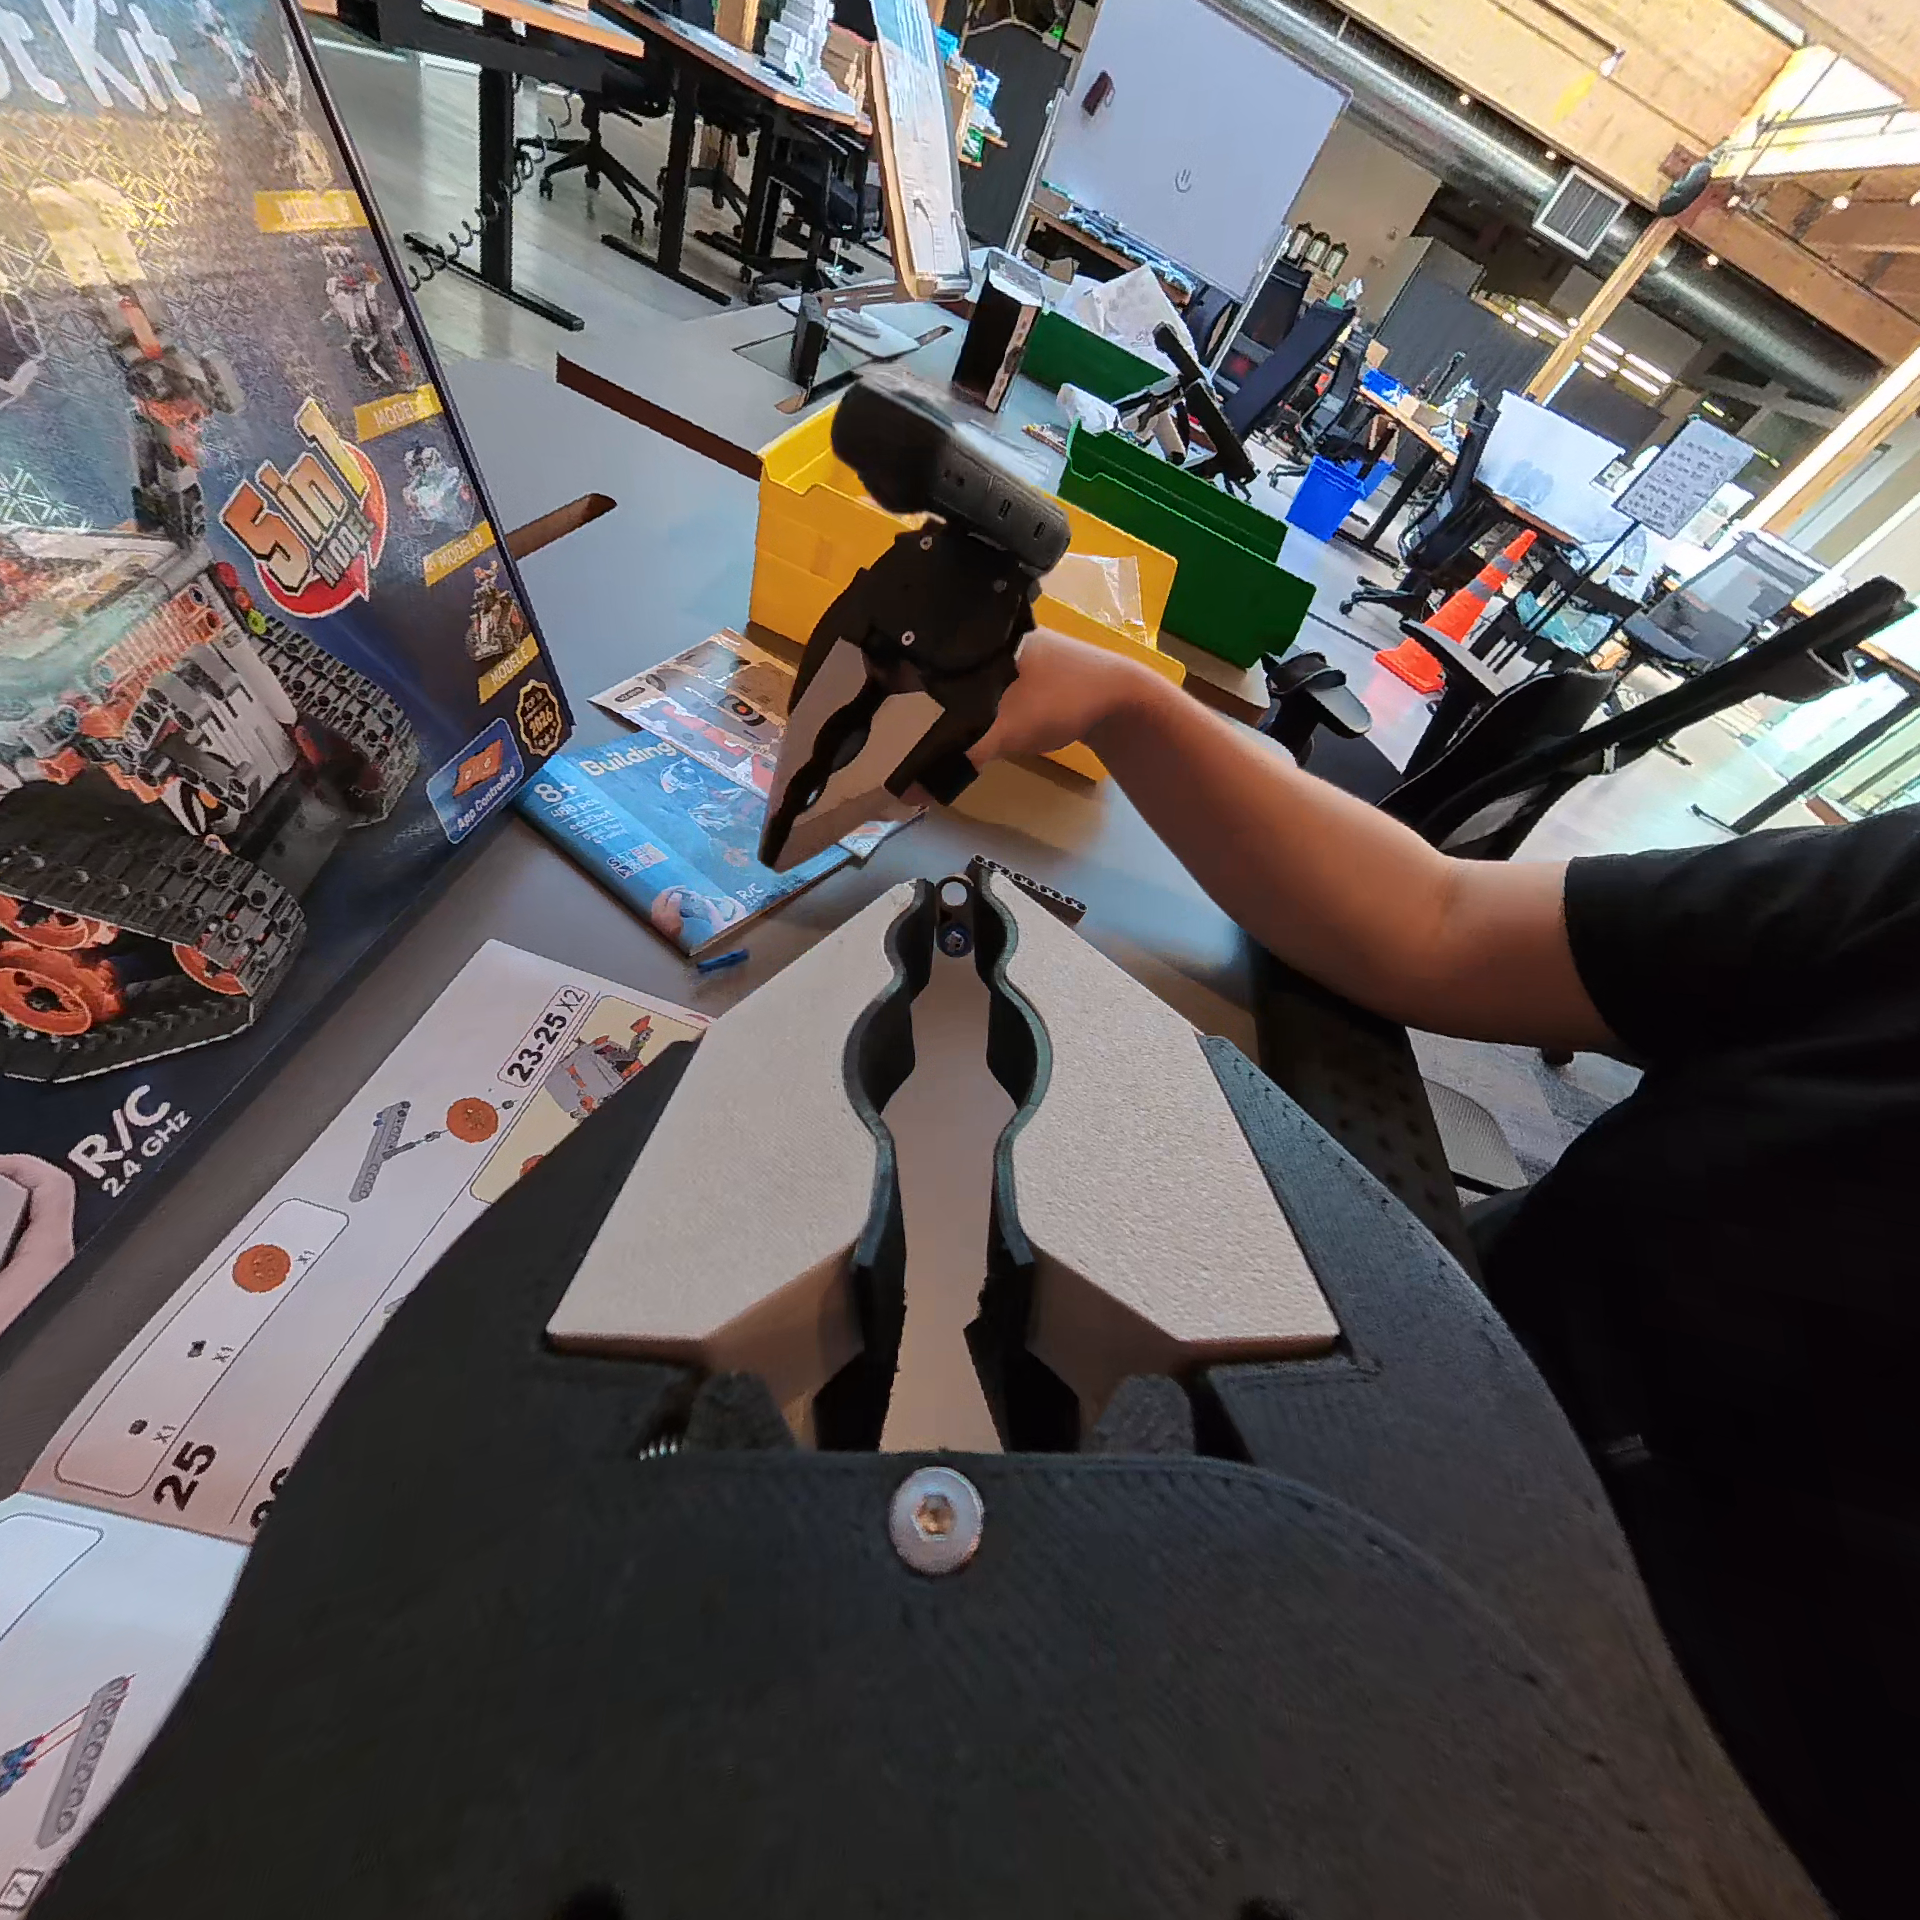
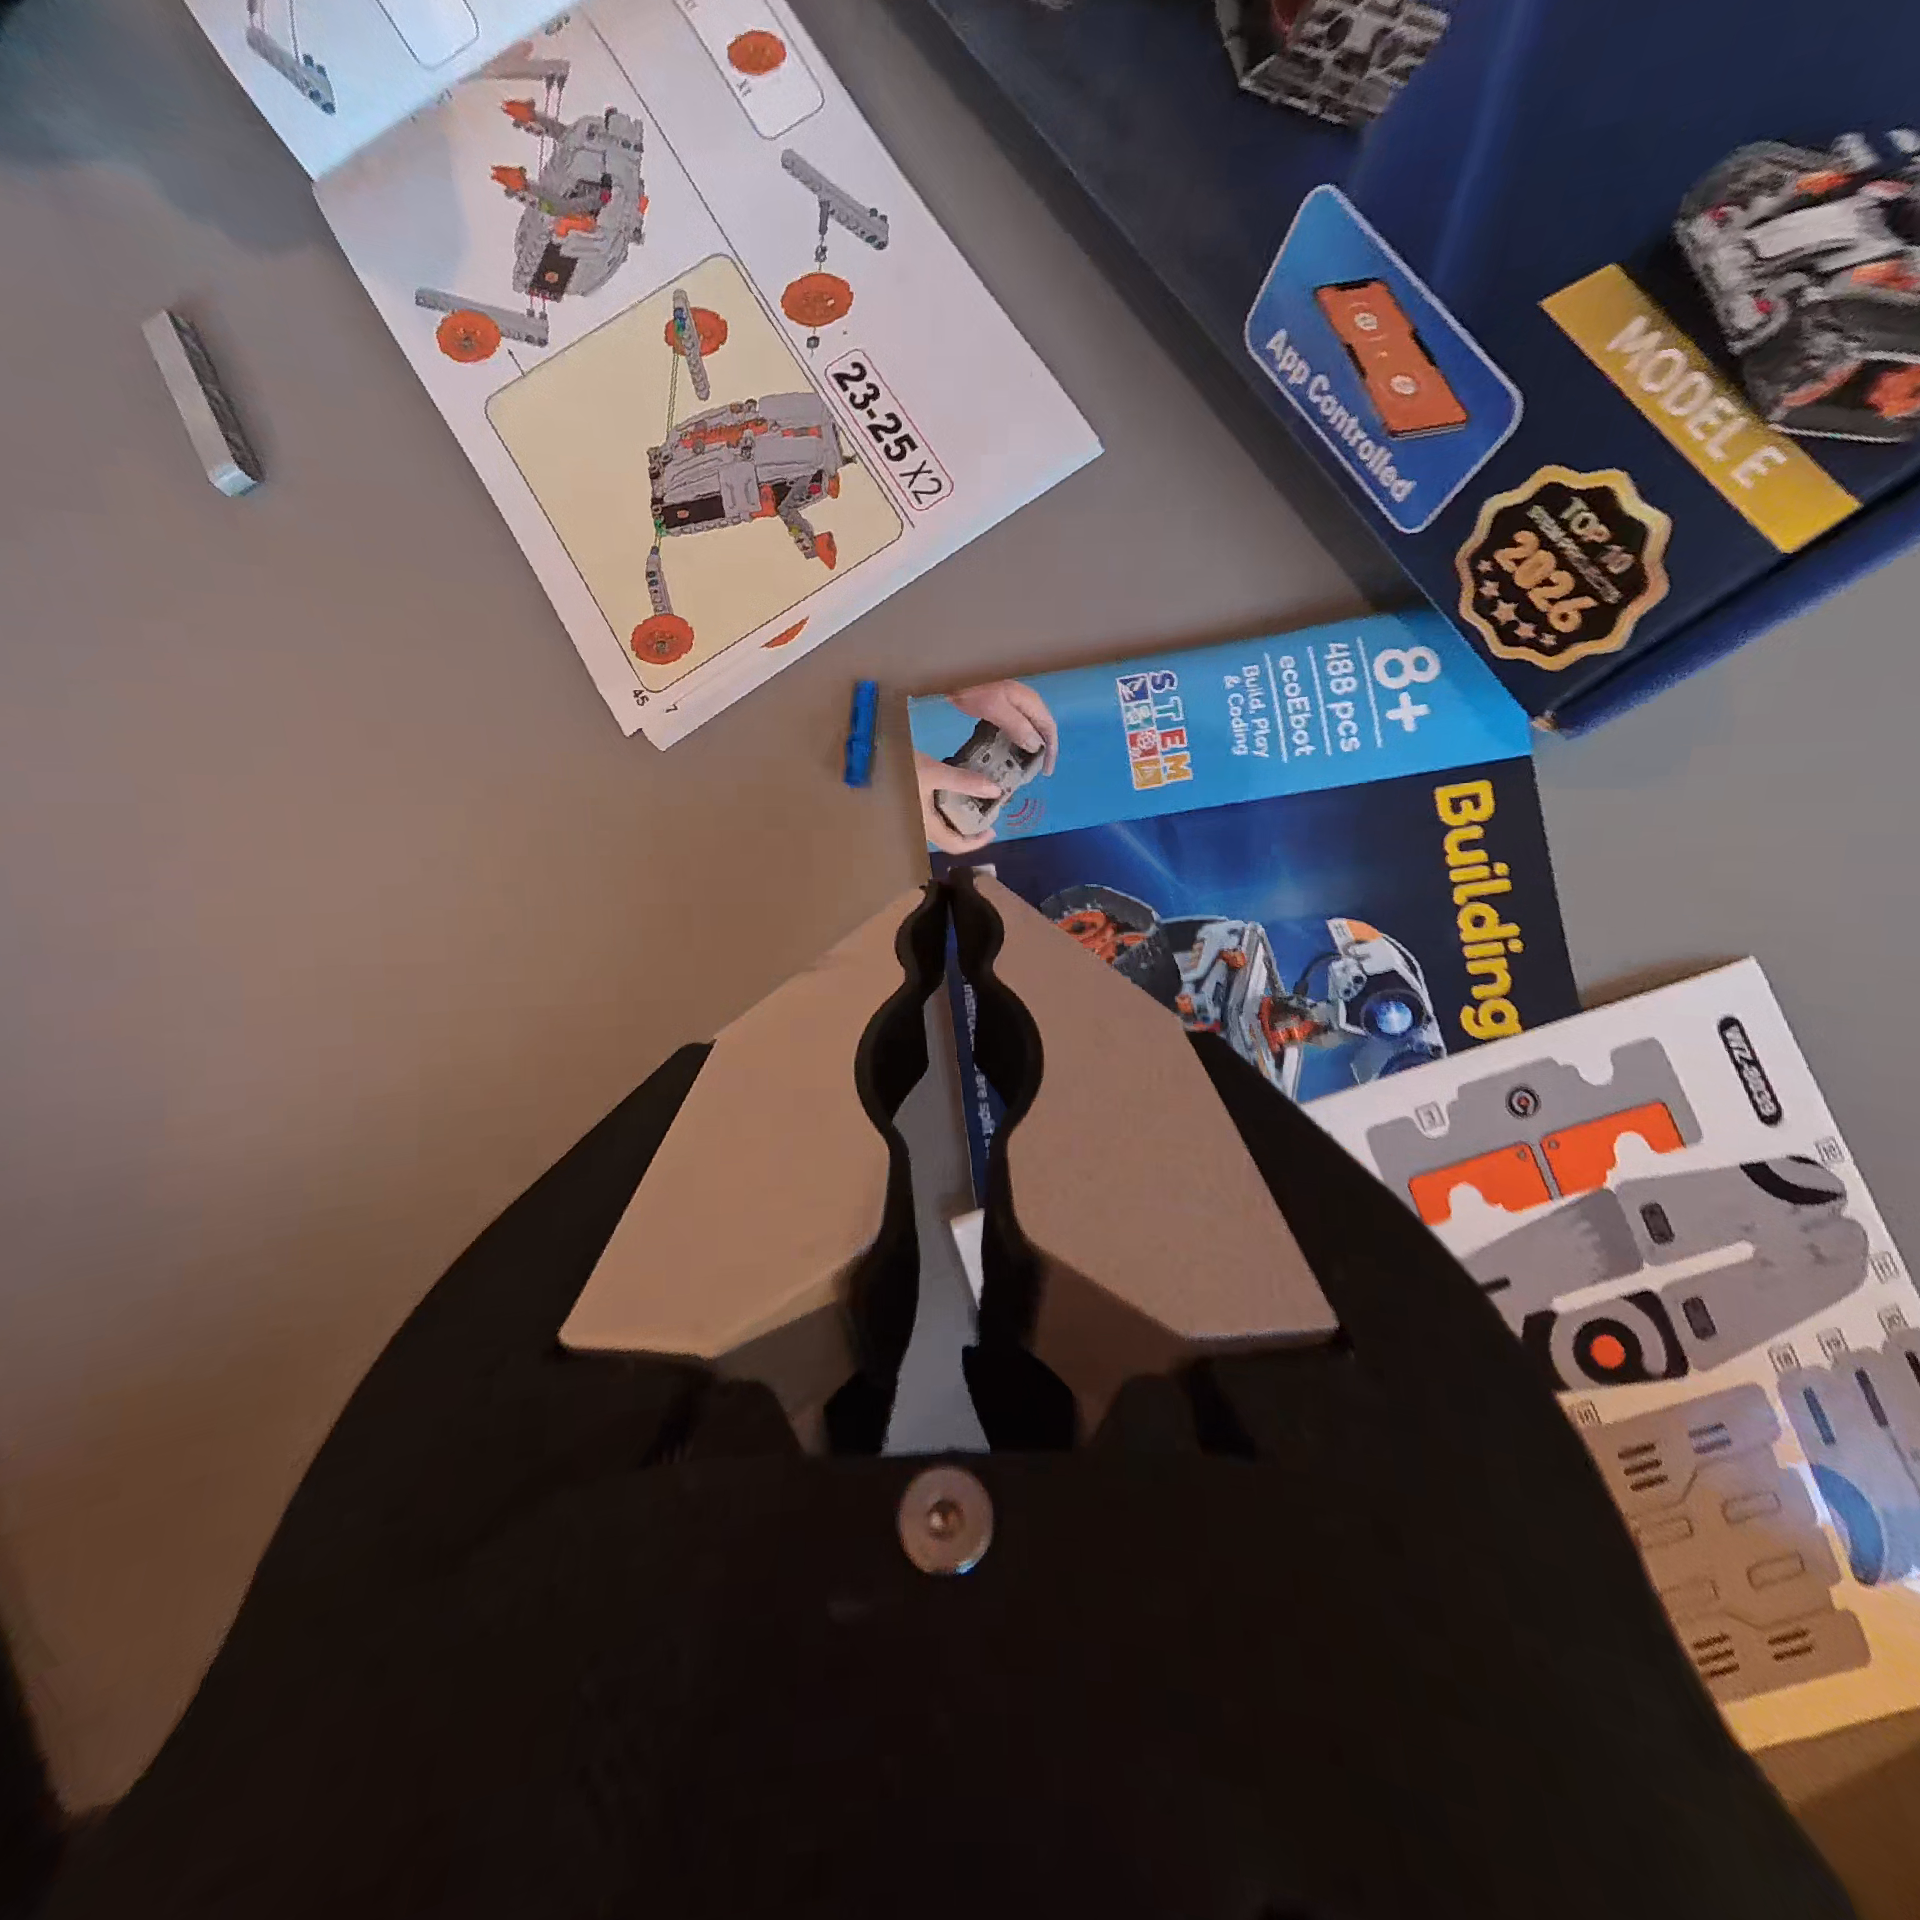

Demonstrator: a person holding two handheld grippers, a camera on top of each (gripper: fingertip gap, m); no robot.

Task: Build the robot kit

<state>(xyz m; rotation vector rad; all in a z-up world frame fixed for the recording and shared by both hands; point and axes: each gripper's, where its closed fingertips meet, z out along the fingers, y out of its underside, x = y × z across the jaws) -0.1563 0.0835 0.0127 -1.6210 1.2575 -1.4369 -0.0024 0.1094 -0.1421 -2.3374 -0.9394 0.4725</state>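
Note:
My left gripper point(image 1: 953, 902) is shut on a small grey holed part point(image 1: 953, 891) with a blue pin point(image 1: 953, 940) set in it, held above the grey table point(image 1: 644, 561). A dark grey studded beam point(image 1: 1039, 888) lies just past its tips and shows in the right wrist view point(image 2: 203, 400). My right gripper point(image 2: 948, 891) is shut, with its tips over the left edge of a blue booklet point(image 2: 1247, 748). I see nothing between its pads. It shows in the left wrist view point(image 1: 774, 852), tilted down at the booklet point(image 1: 644, 821). A loose blue pin point(image 2: 860, 732) lies on the table beside the booklet.
An open instruction sheet point(image 2: 675, 364) lies at the left, and a big blue kit box point(image 1: 260, 623) stands behind it. A sticker sheet point(image 2: 1610, 1299) lies by the booklet. A yellow bin point(image 1: 810, 540) and a green bin point(image 1: 1195, 551) stand at the back. A person's arm point(image 1: 1299, 852) reaches in from the right. The tips of one gripper are about 20 centimeters away from the tips of the other.

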